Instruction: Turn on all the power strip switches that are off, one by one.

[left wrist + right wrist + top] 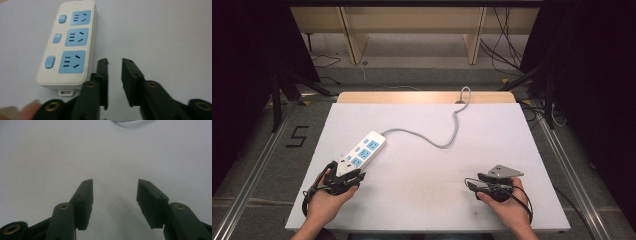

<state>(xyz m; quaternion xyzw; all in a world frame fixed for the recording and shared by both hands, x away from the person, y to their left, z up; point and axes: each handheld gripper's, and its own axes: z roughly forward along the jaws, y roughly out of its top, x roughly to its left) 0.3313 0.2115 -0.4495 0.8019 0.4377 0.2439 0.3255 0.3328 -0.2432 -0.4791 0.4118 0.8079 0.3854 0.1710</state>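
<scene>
In the high view, a white power strip (pixel 362 150) with three blue sockets lies slanted on the left half of the white counter (pixel 427 165). Its grey cord (pixel 437 141) snakes away toward the far edge of the counter. The left tool (pixel 346 172), held in the person's left hand (pixel 326 197), sits at the near end of the strip, and its grey plate overlaps that end in this view. The right tool (pixel 475 183), in the right hand (pixel 507 200), rests low over bare counter on the right side, well apart from the strip, and points toward the middle.

In the left gripper view, the left tool (pixel 115 62) has its two black jaws standing a narrow gap apart with nothing between them. The power strip (pixel 68 47) lies just beside and to the left of the jaws, flat on the counter, with three blue sockets and three blue switches in a row. Its near end carries a small mounting tab. Whether the left jaw touches the strip's side I cannot tell. A blurred fingertip (pixel 30 110) shows at the bottom left.

In the right gripper view, the right tool (pixel 115 182) has its jaws spread wide over bare white counter (pixel 50 157), gripping nothing. A bend of the grey cord (pixel 130 122) shows at the top edge.
</scene>
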